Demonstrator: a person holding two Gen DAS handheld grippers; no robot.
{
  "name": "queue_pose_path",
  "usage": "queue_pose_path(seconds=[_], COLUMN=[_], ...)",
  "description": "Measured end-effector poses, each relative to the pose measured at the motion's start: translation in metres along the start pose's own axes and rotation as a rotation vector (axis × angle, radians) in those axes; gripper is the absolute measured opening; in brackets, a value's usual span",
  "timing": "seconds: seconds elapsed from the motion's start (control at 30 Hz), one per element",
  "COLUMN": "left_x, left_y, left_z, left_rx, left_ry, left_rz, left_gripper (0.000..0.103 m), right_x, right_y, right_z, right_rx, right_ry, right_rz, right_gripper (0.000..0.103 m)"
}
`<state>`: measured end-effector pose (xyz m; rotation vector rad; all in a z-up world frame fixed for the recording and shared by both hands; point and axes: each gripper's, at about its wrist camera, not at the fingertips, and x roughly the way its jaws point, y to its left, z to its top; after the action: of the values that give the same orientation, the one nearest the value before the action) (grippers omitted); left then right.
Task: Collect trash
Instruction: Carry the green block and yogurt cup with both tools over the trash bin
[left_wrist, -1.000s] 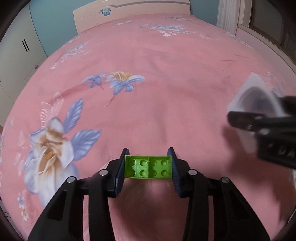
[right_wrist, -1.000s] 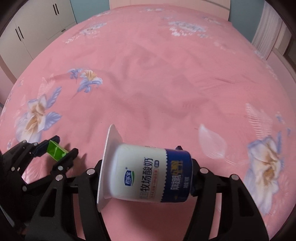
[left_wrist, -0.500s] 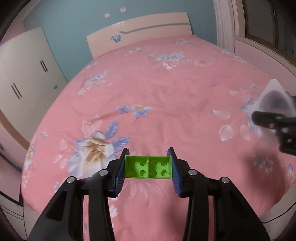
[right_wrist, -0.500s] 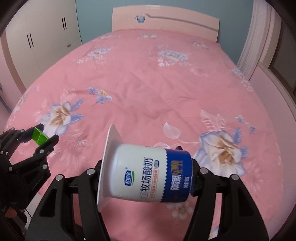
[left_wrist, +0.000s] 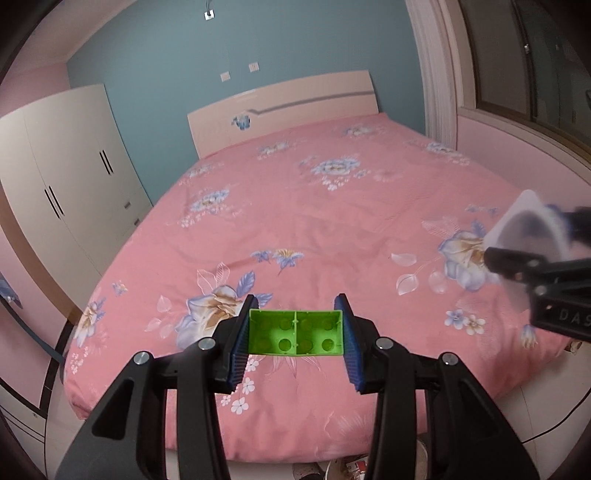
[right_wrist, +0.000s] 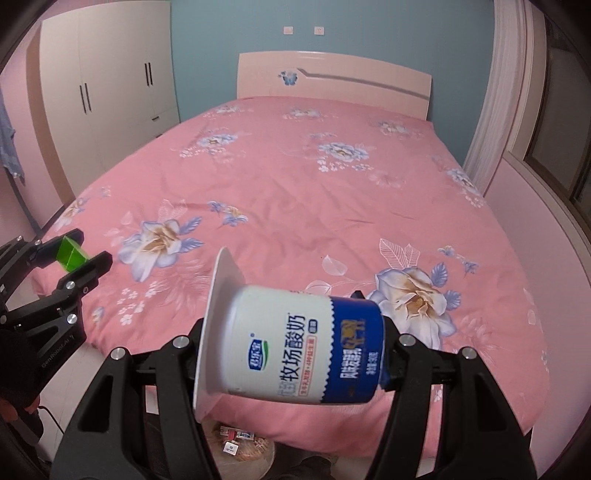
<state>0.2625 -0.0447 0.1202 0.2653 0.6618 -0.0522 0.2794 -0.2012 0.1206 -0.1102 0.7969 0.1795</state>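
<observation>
Two grippers are hovering above the pink bed (left_wrist: 332, 206): the left gripper (left_wrist: 295, 334) is clamping a green block (left_wrist: 295, 334), the right gripper (right_wrist: 291, 354), at three o'clock, is squeezing a sideways yogurt cup (right_wrist: 295, 350).

Yogurt cup (right_wrist: 295, 350): white band printed "牧场酸奶" in large dark characters beside a blue-green oval logo; smaller print and blue-band characters illegible.
Left gripper (right_wrist: 79, 258): "GenRobot.AI" on its body.
Right gripper (left_wrist: 524, 254): partial letters "DAS".
</observation>
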Motion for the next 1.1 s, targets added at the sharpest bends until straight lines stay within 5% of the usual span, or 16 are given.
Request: queue_pose_path(seconds=[0.5, 1.1], left_x=[-0.055, -0.006], left_y=[-0.006, -0.005], left_z=[-0.032, -0.113], left_rx=[0.042, 0.054], left_ry=[-0.067, 0.111], left_rz=[-0.011, -0.034], left_gripper=[0.045, 0.045], right_x=[-0.061, -0.015], right_y=[0.043, 0.079], right_z=[-0.039, -0.107], right_rx=[-0.101, -0.181], right_ry=[-0.055, 0.088], right_rz=[0.033, 0.083], right_gripper=[0.063, 0.063])
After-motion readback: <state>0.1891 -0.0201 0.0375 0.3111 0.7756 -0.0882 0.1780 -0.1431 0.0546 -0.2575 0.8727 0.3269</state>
